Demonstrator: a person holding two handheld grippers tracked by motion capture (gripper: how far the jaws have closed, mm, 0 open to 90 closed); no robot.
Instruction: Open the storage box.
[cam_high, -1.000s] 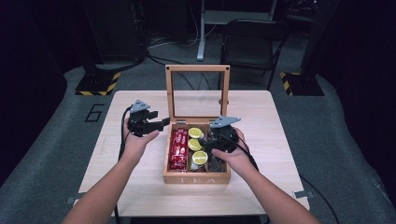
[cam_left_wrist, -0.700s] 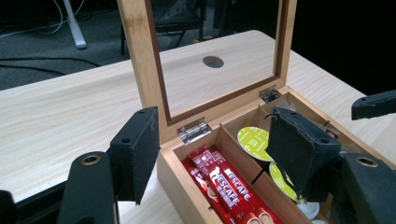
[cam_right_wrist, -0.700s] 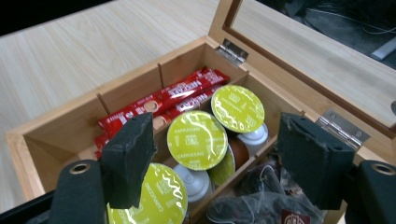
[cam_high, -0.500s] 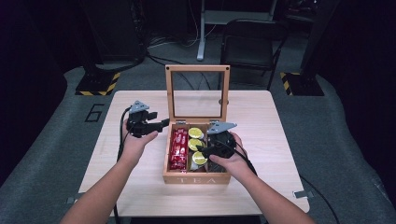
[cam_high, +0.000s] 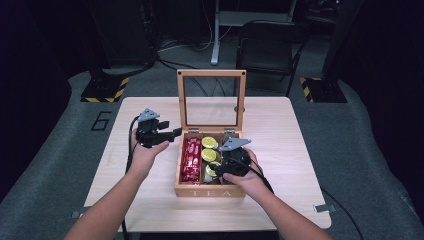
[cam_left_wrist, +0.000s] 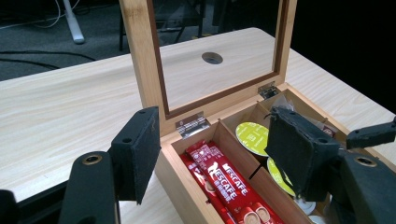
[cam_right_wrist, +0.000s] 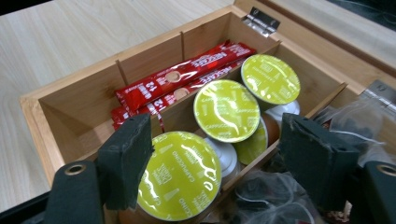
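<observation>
Right hand-held gripper (cam_right_wrist: 215, 154), jaws just opening (nothing gripped), over capsules (cam_right_wrist: 226, 111) beside red sachets (cam_right_wrist: 180, 77)

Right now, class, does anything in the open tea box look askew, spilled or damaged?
Nothing is spilled or damaged. In the wooden tea box, the green-lidded capsules lean overlapping one another rather than sitting flat, and the red Nescafe sticks lie in a loose pile. That is ordinary packing.
</observation>
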